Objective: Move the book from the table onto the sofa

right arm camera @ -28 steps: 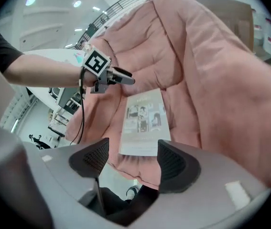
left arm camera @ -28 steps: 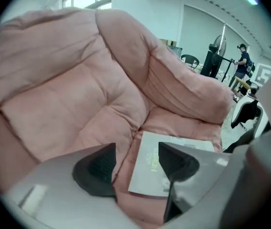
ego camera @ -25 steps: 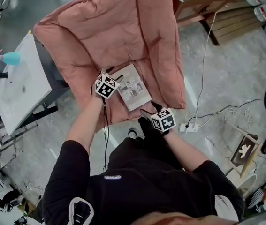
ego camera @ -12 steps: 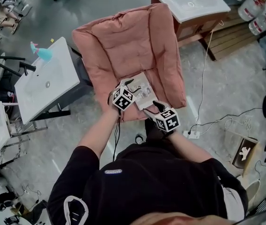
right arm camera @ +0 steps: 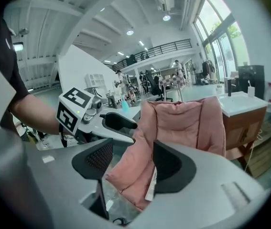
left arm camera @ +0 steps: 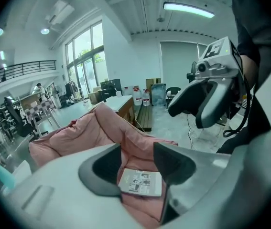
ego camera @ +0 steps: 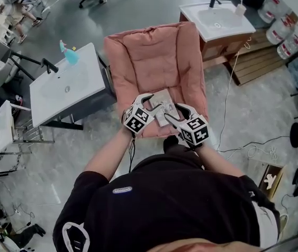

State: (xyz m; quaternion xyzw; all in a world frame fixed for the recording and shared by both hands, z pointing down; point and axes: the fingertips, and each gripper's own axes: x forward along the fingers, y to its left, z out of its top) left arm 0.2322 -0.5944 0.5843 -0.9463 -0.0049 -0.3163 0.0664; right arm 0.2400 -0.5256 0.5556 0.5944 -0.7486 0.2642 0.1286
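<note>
The book (ego camera: 163, 100), pale with a picture cover, lies flat on the seat of the pink sofa (ego camera: 154, 62). Both grippers hang above the sofa's front edge, clear of the book. My left gripper (ego camera: 151, 103) is open and empty; in its own view the book (left arm camera: 141, 182) shows far below between its jaws (left arm camera: 137, 163). My right gripper (ego camera: 176, 114) is open too; its jaws have just been closing a little with nothing between them. In the right gripper view (right arm camera: 133, 163) the sofa (right arm camera: 183, 123) and the book's edge (right arm camera: 150, 187) show beyond.
A white table (ego camera: 59, 85) with a sink and a teal spray bottle (ego camera: 71, 54) stands left of the sofa. A wooden vanity with a basin (ego camera: 217, 20) stands at the back right, next to a pallet (ego camera: 254, 62). Cables (ego camera: 243, 140) trail over the floor at right.
Both grippers have risen from the sofa seat, leaving the book lying there. The head view has pulled back and shows more of the room.
</note>
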